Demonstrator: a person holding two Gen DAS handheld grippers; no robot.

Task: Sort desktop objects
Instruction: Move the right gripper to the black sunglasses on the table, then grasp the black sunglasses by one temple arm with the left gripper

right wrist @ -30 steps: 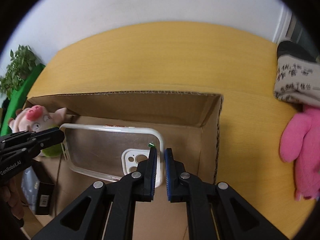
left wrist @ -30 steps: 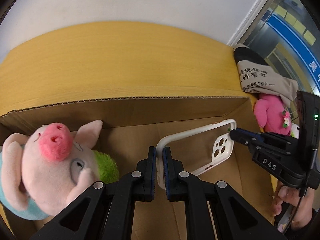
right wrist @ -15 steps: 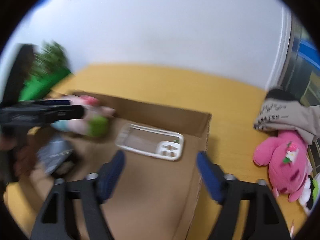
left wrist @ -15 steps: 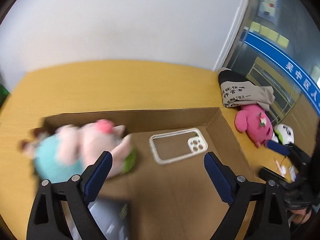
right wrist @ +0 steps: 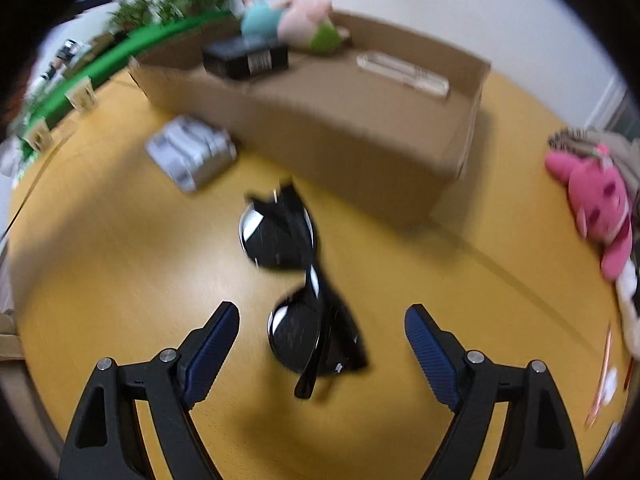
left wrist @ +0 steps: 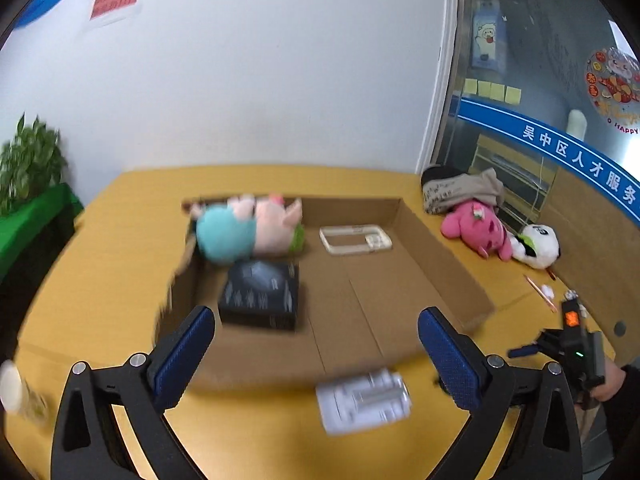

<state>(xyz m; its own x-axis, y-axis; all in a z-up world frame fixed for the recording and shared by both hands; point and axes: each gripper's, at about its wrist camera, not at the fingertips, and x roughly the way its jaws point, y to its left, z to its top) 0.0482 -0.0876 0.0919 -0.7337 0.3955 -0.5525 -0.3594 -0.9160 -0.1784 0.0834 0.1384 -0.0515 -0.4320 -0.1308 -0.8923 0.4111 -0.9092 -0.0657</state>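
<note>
A clear white phone case (left wrist: 355, 240) lies flat in the cardboard box (left wrist: 440, 248), free of both grippers. My left gripper (left wrist: 316, 328) hangs before the box's near wall; its jaws are opening wide and hold nothing. A white packet (left wrist: 364, 404) lies on the table just below it. Black sunglasses (right wrist: 296, 280) rest folded on the yellow table, one lens between the spread fingers of my right gripper (right wrist: 322, 316), which is open; the pads stay apart from the frame. In the box also sit a pig plush (left wrist: 256, 228) and a black box (left wrist: 262, 294).
A pink plush (left wrist: 476, 228), a panda plush (left wrist: 536, 246) and a grey printed cloth (left wrist: 460, 190) lie on the table right of the box. Pencils and small scraps (left wrist: 540, 292) sit at the right edge. A plant on a green stand (left wrist: 28, 200) is at far left.
Both grippers let go of the phone case, which now lies in the box. Both opened and pulled back out of the box. The right one now hangs over the sunglasses.
</note>
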